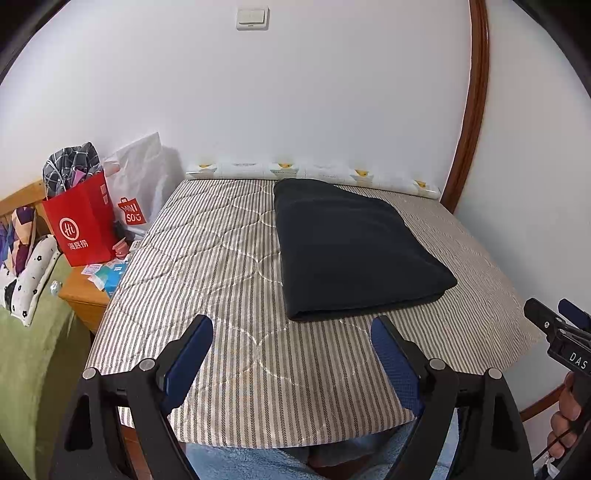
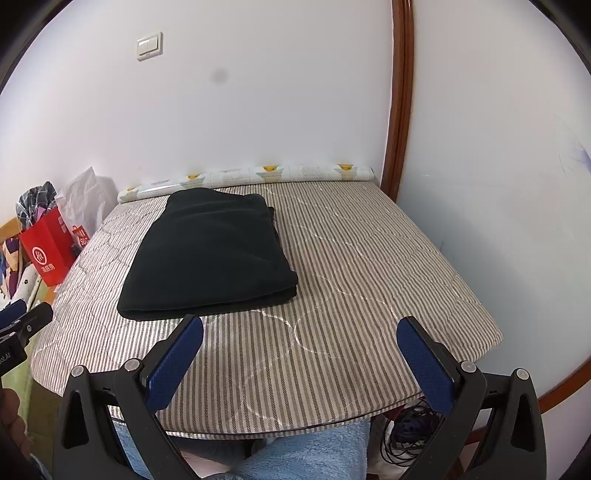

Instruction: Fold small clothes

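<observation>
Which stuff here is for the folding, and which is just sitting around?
For the folding:
- black folded garment
- left gripper, open
- right gripper, open
- striped table cover

Just lying about:
- red paper bag
- white Miniso bag
- light switch

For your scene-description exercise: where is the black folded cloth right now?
The black cloth lies folded on the striped table, toward the far wall beside the patterned roll. It sits right of centre in the left wrist view, left of centre in the right.

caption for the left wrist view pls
Open left tool hovers before a folded black garment on the striped tabletop.
</observation>
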